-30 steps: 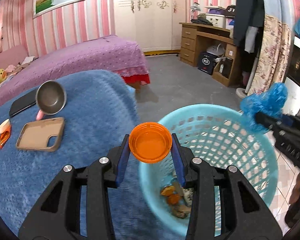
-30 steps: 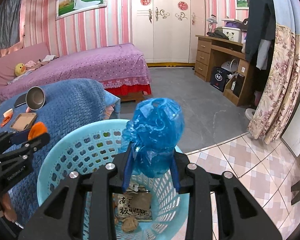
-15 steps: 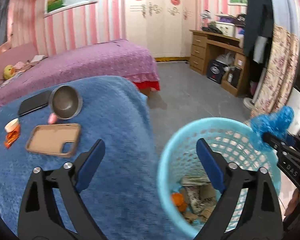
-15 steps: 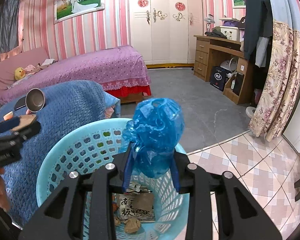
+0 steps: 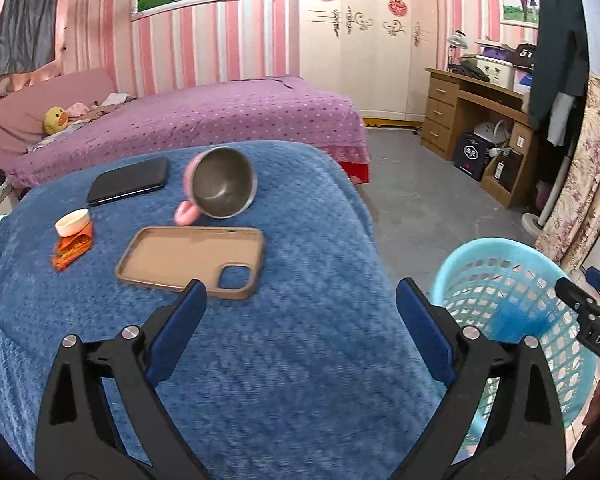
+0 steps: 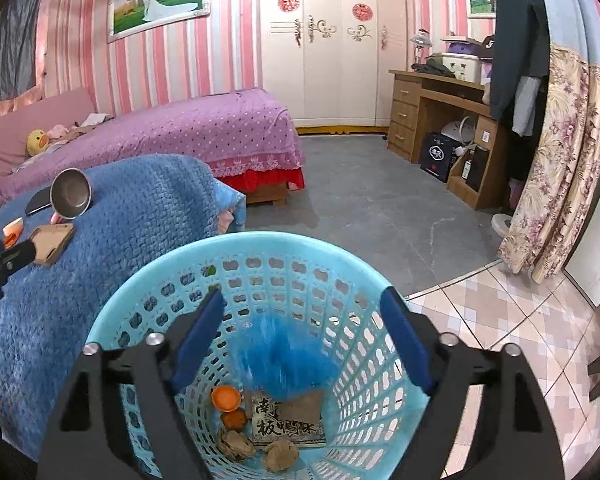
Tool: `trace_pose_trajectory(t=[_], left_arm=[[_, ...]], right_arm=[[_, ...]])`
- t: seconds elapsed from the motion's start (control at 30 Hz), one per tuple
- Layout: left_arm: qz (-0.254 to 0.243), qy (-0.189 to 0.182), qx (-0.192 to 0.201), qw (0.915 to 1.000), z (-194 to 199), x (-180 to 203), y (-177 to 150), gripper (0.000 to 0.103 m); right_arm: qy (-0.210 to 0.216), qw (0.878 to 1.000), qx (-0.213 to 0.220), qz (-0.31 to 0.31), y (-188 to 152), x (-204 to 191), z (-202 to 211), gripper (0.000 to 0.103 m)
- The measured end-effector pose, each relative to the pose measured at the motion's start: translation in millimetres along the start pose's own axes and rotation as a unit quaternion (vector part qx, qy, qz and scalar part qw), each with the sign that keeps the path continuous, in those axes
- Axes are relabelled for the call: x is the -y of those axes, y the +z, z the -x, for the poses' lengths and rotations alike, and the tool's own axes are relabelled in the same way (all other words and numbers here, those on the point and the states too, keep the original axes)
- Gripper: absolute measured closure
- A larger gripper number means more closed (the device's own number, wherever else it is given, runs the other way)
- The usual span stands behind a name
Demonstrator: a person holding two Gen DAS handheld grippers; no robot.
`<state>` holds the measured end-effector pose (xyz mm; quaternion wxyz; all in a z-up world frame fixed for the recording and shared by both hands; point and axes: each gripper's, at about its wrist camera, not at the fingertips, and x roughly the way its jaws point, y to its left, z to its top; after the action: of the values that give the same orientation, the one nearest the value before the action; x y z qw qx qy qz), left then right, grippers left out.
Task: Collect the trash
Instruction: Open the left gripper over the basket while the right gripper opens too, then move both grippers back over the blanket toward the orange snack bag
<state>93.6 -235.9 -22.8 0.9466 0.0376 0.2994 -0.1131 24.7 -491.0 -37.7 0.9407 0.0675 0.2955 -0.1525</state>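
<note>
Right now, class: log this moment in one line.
left hand-held gripper: open, empty | right hand-held gripper: just opened | blue bag: falling into basket

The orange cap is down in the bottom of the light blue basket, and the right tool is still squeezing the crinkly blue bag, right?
Not quite. The right tool is open; its jaws have just been opening, and the crinkly blue plastic bag is dropping into the light blue plastic basket, blurred. The round orange cap does lie at the bottom. The right wrist view shows it.

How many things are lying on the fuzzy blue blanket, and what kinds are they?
Black phone: 1
Pink mug with metal inside: 1
Tan phone case: 1
Small white cap: 1
Orange wrapper: 1
Total: 5
</note>
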Motion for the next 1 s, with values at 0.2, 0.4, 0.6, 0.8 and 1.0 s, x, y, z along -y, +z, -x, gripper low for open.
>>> trace_pose_trajectory(t=[0.2, 0.4, 0.6, 0.8, 1.0], left_arm=[[0.01, 0.008, 0.002, 0.9999, 4.2, -24.3, 1.4, 0.01], [0.014, 0.023, 0.011, 0.9996, 9.7, -51.2, 5.6, 0.008], [0.019, 0.046, 0.02, 0.9986, 14.8, -87.0, 13.5, 0.007], [0.026, 0.071, 0.026, 0.9968, 16.0, -130.3, 25.5, 0.006], [0.034, 0.109, 0.027, 0.9931, 9.9, -177.4, 27.8, 0.006]], right_arm=[[-0.005, 1.0, 0.007, -0.008, 6.5, -10.6, 2.1, 0.008], [-0.003, 1.0, 0.015, -0.001, 17.8, -37.0, 4.9, 0.005], [0.019, 0.999, 0.03, -0.005, 31.9, -66.8, 9.3, 0.005], [0.037, 0.999, 0.033, 0.003, 37.9, -101.1, 7.2, 0.005], [0.056, 0.998, 0.034, 0.019, 39.7, -137.5, 4.2, 0.005]])
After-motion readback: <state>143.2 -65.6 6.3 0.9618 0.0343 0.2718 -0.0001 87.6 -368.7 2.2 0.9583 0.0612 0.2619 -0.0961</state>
